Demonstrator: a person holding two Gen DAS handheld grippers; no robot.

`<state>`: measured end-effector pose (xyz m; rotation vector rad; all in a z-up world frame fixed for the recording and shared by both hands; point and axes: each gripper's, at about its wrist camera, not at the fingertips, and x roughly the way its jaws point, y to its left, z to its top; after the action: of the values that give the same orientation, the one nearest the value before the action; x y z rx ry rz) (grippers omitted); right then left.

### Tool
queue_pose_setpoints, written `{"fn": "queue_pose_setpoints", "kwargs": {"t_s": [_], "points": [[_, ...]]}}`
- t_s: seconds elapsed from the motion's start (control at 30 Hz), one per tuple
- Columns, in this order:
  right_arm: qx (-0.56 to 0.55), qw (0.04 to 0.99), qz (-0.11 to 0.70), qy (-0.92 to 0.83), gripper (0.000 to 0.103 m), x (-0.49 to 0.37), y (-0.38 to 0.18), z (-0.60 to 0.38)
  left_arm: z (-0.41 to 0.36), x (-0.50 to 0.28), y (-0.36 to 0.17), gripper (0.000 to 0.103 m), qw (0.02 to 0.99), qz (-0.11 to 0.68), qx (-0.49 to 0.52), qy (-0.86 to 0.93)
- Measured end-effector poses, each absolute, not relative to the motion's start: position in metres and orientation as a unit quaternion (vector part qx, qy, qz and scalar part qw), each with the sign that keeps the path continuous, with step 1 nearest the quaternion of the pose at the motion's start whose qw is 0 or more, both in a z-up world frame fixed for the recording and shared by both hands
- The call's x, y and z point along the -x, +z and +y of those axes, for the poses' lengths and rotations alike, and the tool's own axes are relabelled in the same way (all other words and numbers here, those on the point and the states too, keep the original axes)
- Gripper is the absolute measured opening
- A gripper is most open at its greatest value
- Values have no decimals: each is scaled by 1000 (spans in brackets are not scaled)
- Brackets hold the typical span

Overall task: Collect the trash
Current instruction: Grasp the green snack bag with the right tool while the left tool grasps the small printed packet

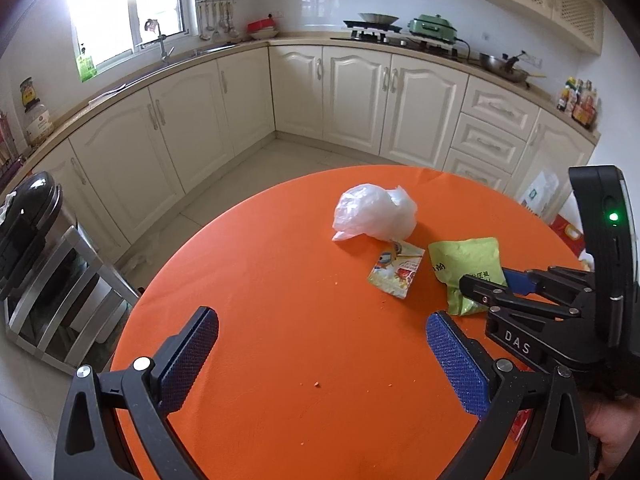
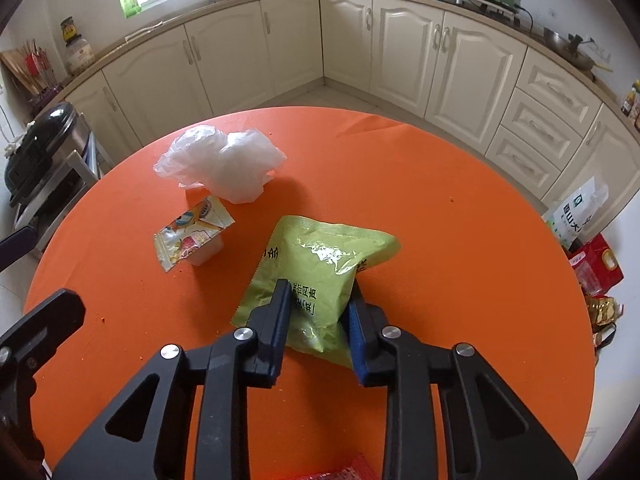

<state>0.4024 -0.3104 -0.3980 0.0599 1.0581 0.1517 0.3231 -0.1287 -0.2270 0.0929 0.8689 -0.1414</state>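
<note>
1. The right gripper (image 2: 318, 312) is pinching the near end of the green snack bag (image 2: 320, 268) between its two fingers, on the orange round table (image 2: 460, 260).
2. The left gripper (image 1: 322, 334) is hovering over the table with its fingers spread wide, grasping nothing.
3. A small printed wrapper (image 2: 192, 238) is lying just beside the green bag, and a crumpled white plastic bag (image 2: 224, 164) is sitting behind the wrapper.

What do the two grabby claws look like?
Both are black plastic. The left gripper has two fingers with bumpy blue pads and silver screws. The right gripper looks the same; its side has white letters "DAS" and a green light.
</note>
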Motion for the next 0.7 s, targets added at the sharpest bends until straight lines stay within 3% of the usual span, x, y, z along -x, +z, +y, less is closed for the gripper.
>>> {"fn": "queue_pose_setpoints", "kwargs": {"t_s": [0.3, 0.4, 0.5, 0.57, 0.6, 0.63, 0.7], "points": [[-58, 860, 502, 73, 21, -393, -391, -334, -152, -374, -260, 102, 892, 435, -72, -100], [-62, 860, 501, 72, 21, -391, -390, -338, -158, -398, -274, 98, 884, 450, -71, -104], [-69, 861, 498, 73, 20, -391, -389, -339, -157, -415, -284, 74, 876, 464, -53, -120], [-72, 862, 497, 75, 19, -391, -387, -339, -152, -429, -290, 45, 869, 476, -36, -132], [-73, 862, 496, 77, 17, -390, -387, -339, -147, -433, -287, 43, 873, 469, -33, -131], [-75, 862, 495, 79, 17, -390, -386, -339, -143, -439, -287, 29, 870, 472, -19, -143], [-79, 863, 493, 83, 15, -387, -384, -341, -133, -447, -285, 28, 870, 470, 0, -147]]}}
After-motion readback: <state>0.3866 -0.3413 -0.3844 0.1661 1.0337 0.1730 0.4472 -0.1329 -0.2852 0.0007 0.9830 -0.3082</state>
